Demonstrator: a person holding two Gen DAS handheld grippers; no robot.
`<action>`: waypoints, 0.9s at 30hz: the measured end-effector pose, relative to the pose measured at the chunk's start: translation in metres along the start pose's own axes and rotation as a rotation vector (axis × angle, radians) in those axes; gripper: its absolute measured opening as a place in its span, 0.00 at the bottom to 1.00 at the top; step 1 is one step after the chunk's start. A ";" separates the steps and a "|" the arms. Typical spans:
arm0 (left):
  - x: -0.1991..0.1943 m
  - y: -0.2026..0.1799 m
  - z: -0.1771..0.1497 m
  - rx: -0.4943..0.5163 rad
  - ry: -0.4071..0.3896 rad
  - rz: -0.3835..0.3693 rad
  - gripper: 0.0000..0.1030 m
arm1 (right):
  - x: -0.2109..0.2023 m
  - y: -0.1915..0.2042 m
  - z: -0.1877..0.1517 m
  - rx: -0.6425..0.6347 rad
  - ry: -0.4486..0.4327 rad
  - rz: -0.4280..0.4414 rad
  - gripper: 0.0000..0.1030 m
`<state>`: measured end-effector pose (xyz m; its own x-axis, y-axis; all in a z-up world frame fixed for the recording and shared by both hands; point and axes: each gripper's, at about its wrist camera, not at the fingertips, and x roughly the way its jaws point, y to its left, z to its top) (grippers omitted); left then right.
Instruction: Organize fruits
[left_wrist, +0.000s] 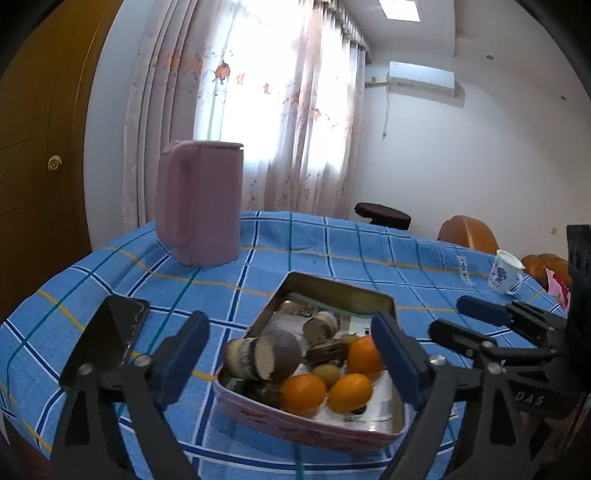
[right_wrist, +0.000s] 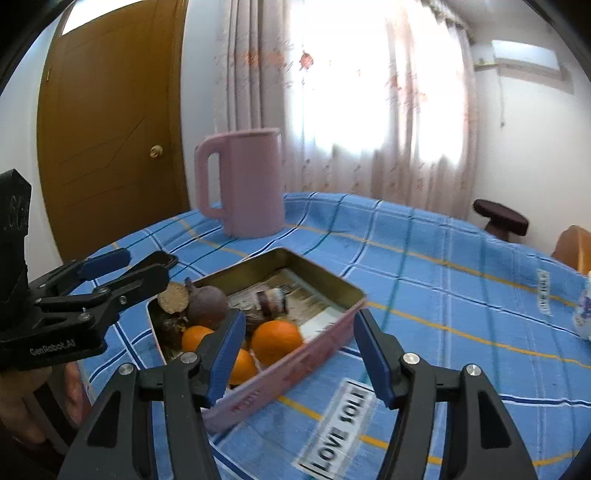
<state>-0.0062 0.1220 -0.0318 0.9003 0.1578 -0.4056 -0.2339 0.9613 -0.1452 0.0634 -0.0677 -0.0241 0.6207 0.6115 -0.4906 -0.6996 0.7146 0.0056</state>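
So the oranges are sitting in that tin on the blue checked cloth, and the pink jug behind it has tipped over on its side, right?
Not quite: the pink jug stands upright, as the right wrist view shows. The oranges do sit in the tin on the blue checked cloth.

A tin (left_wrist: 334, 291) is sitting on the surface (left_wrist: 369, 251) near its front edge, holding oranges (left_wrist: 303, 393) at its near end. A jug (left_wrist: 199, 203) is standing behind it toward the far edge, and a cup (left_wrist: 504, 271) is resting by the right edge.
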 end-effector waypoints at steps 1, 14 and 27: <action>-0.001 -0.003 0.001 0.005 -0.002 -0.003 0.90 | -0.005 -0.002 0.000 0.007 -0.010 -0.001 0.61; -0.012 -0.031 0.002 0.061 -0.010 -0.027 0.94 | -0.039 -0.015 -0.002 0.051 -0.062 -0.023 0.65; -0.013 -0.037 0.000 0.074 -0.010 -0.028 0.95 | -0.044 -0.015 -0.003 0.062 -0.080 -0.018 0.66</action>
<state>-0.0095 0.0845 -0.0206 0.9099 0.1325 -0.3932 -0.1812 0.9794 -0.0894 0.0455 -0.1068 -0.0053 0.6609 0.6220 -0.4199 -0.6664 0.7437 0.0528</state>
